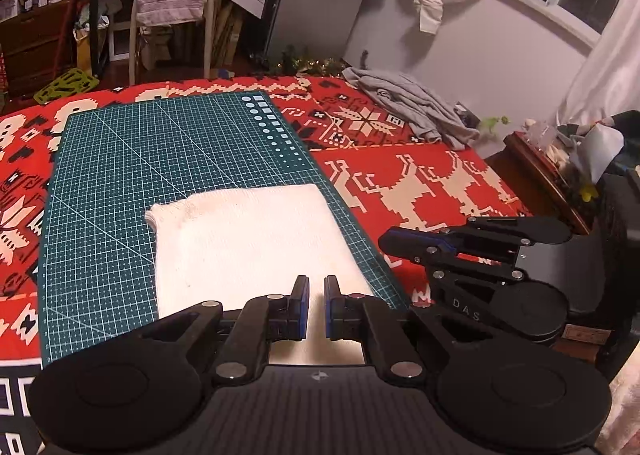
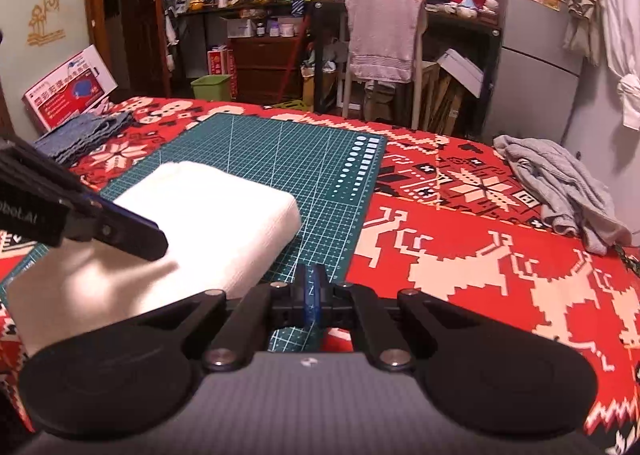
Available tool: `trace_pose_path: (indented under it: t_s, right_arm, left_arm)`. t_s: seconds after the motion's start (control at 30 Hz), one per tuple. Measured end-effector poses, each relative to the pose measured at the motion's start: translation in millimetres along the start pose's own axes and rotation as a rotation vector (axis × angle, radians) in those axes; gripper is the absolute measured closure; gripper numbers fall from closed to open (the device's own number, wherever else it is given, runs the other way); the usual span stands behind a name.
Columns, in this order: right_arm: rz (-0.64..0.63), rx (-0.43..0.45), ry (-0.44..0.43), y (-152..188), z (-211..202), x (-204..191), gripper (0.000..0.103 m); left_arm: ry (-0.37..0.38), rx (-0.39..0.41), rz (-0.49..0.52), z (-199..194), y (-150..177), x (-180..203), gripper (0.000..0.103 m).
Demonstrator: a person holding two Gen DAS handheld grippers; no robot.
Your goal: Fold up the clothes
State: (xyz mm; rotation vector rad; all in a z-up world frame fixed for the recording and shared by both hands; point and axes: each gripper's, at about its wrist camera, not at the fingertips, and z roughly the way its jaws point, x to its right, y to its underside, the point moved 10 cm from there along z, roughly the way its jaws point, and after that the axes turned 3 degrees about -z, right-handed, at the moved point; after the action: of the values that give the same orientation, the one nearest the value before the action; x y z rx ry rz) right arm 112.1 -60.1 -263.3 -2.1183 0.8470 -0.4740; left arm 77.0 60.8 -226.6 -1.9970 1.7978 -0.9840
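Hovering over white folded cloth (image 1: 256, 243), left hand-held gripper (image 1: 316, 301) slightly spread, right hand-held gripper (image 2: 313, 287) pressed together, marked "DAS"

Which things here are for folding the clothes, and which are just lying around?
For the job:
folded white towel
crumpled grey garment
green gridded cutting mat
left gripper, open
right gripper, shut

Just lying about:
pink towel draped over a chair
red and white cardboard box
green plastic bin
folded blue cloths
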Motion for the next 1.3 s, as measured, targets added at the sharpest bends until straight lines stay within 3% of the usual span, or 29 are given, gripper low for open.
trace_pose_path:
  t_s: [0.23,0.53,0.83,1.0,1.3]
  right_arm:
    - [-0.089,-0.001,-0.061,3,18,-15,0.101]
    - [-0.256,-0.01,-0.181,16,-6,-42,0.103]
    - [-0.153,0.033,-0.083,-18,35,-5,0.102]
    - [-0.187,0.026,-0.122,-19,51,-10,0.102]
    - [-0.204,0.02,-0.172,-6,30,-19,0.102]
  left_arm:
    - [0.009,-0.012,0.018,17,-5,7,0.097]
    - [0.028,-0.006,0.009,19,-6,10,0.097]
    - [0.019,-0.006,0.0,21,-10,9,0.097]
    - [0.016,-0.01,0.0,25,-14,11,0.097]
    - [0.019,-0.009,0.007,26,-15,14,0.097]
